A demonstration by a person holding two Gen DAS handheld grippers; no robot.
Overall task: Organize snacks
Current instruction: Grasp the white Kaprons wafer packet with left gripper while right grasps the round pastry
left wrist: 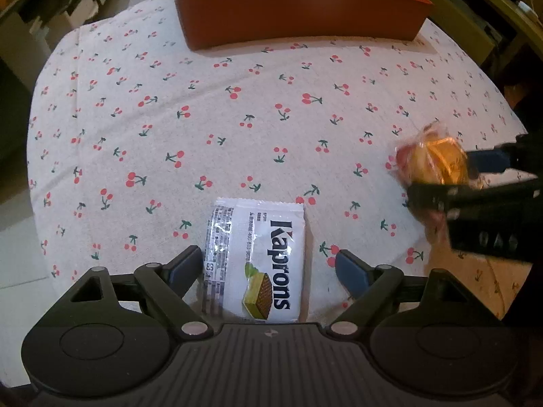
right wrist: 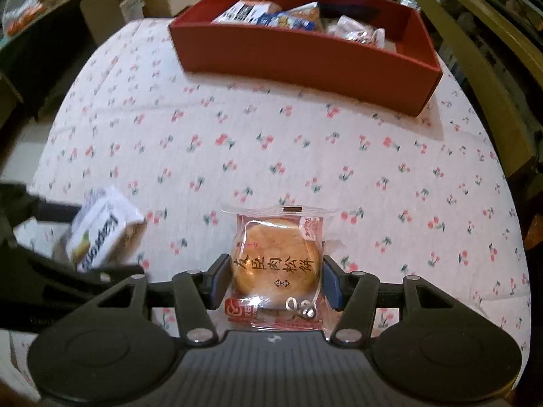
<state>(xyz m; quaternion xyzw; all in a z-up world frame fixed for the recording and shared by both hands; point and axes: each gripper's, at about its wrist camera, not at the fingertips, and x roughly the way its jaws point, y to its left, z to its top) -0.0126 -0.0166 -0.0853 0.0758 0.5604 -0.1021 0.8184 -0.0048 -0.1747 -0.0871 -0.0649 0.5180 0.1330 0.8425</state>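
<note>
Between right jaws, pastry packet (right wrist: 276, 264), gripped

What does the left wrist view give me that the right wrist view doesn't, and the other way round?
Only the left wrist view reads the Kaprons wafer pack face on, between the open left tool. Only the right wrist view reads the round pastry label, gripped by the right tool, and looks deeper into the red box. Both show the cherry tablecloth, the box with snacks inside, and both packs.

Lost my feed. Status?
Left gripper open around wafer packet. Right gripper shut on pastry. Red box ahead, path clear.
</note>
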